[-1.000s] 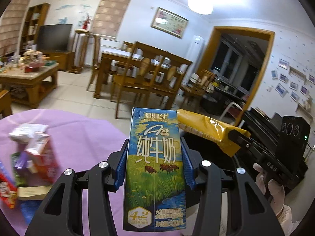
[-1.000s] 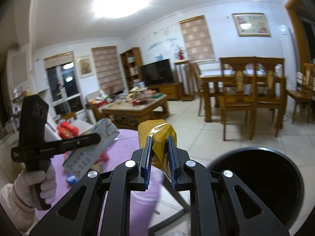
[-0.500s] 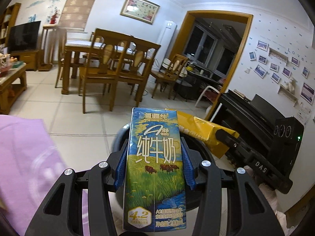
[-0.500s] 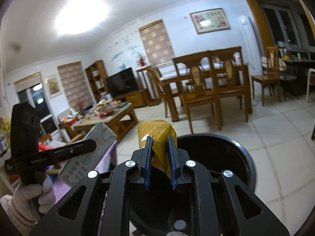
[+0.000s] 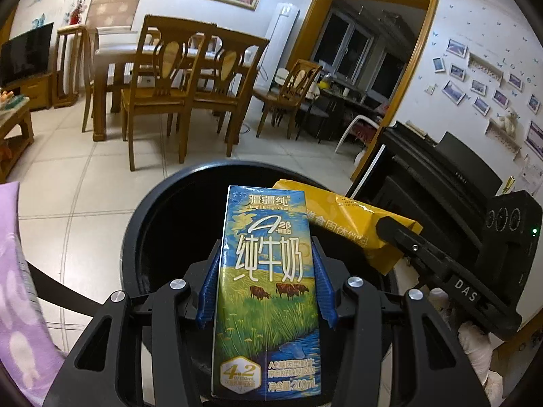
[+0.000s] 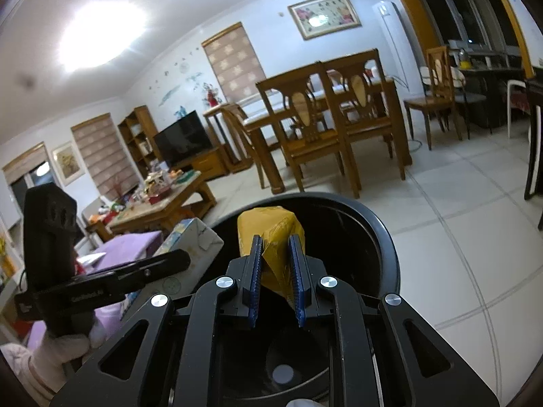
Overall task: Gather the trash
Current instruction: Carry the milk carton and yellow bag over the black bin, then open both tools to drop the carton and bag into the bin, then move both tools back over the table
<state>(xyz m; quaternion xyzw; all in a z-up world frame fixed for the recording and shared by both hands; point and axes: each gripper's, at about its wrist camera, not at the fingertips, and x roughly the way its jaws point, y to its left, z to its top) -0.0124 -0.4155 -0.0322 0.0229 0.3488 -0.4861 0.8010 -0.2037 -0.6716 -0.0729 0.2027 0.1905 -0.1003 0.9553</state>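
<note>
In the left wrist view, a purple cloth fills the lower left edge. At lower centre the left gripper pinches an upright milk carton between its blue pads. Behind the carton, the black trash bin opens across the middle of the frame, over pale floor tiles. To the carton's right, a yellow packet juts in over the bin, clamped at its far end by the right gripper.

In the right wrist view, the left gripper sits at lower left with the carton in it. At centre, the right gripper squeezes the yellow packet above the bin. Wooden dining chairs stand at upper right.
</note>
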